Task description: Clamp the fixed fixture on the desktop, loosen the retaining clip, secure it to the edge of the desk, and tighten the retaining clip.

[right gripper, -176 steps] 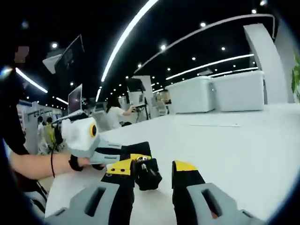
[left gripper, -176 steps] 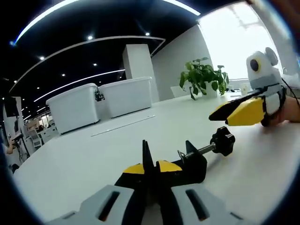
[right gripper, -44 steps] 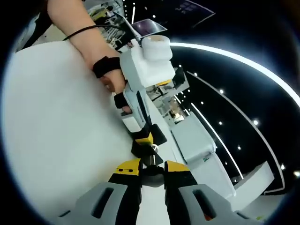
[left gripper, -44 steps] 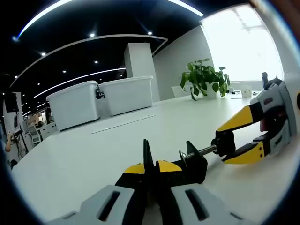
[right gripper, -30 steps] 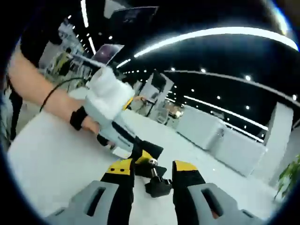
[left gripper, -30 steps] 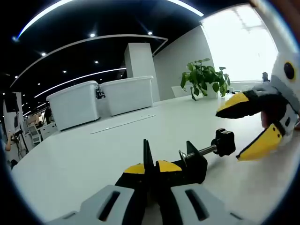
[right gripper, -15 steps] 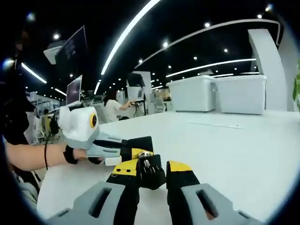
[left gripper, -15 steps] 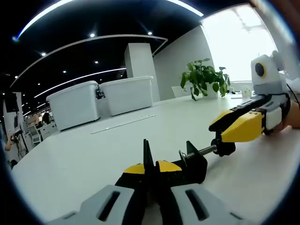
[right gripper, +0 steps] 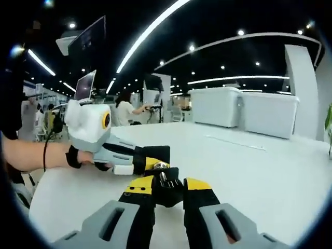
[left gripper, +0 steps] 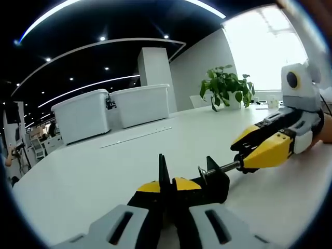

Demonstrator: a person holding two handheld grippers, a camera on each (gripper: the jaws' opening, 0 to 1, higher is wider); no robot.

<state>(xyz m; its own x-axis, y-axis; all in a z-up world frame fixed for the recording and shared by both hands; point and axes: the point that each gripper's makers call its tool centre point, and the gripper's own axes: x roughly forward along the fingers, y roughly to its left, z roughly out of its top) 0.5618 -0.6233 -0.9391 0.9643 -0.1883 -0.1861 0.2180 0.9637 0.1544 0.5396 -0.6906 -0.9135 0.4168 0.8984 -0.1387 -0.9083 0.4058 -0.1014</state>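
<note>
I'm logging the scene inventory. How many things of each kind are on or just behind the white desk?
Black clamp fixture: 1
White storage bins: 2
Potted plant: 1
Total: 4

One black metal screw clamp point(left gripper: 207, 182); two yellow-tipped grippers point(left gripper: 167, 188) point(right gripper: 167, 193); two white lidded storage bins point(left gripper: 83, 118); one green potted plant point(left gripper: 224, 85).

A potted plant point(left gripper: 224, 85) stood before a bright window point(left gripper: 264, 49); white storage bins point(left gripper: 111, 111) lined the dark, spotlit ceiling's hall.
</note>
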